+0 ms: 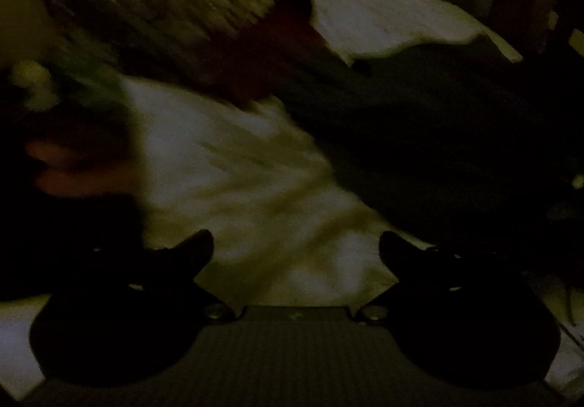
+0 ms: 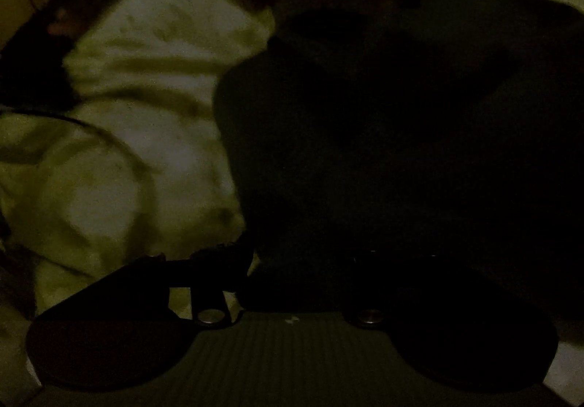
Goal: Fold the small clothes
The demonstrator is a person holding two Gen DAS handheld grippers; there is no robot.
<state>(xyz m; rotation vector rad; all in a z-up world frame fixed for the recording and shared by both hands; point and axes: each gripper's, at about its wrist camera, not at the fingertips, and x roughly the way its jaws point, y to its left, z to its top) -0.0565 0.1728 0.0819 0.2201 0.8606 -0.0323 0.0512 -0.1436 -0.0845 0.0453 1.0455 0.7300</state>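
- The room is very dim and both views are blurred; a rumpled white sheet (image 1: 233, 166) serves as the landmark.
- A dark garment (image 1: 419, 137) lies spread on the white sheet, its exact shape lost in shadow.
- The left gripper (image 1: 296, 250) hangs over bare white sheet with its jaws wide apart and nothing between them; the dark garment sits just beyond its right finger.
- The right gripper (image 2: 310, 261) is hard to read; its left finger (image 2: 226, 261) shows at the garment's edge where it meets the sheet, the other merges with the dark cloth, so whether it grips I cannot tell.
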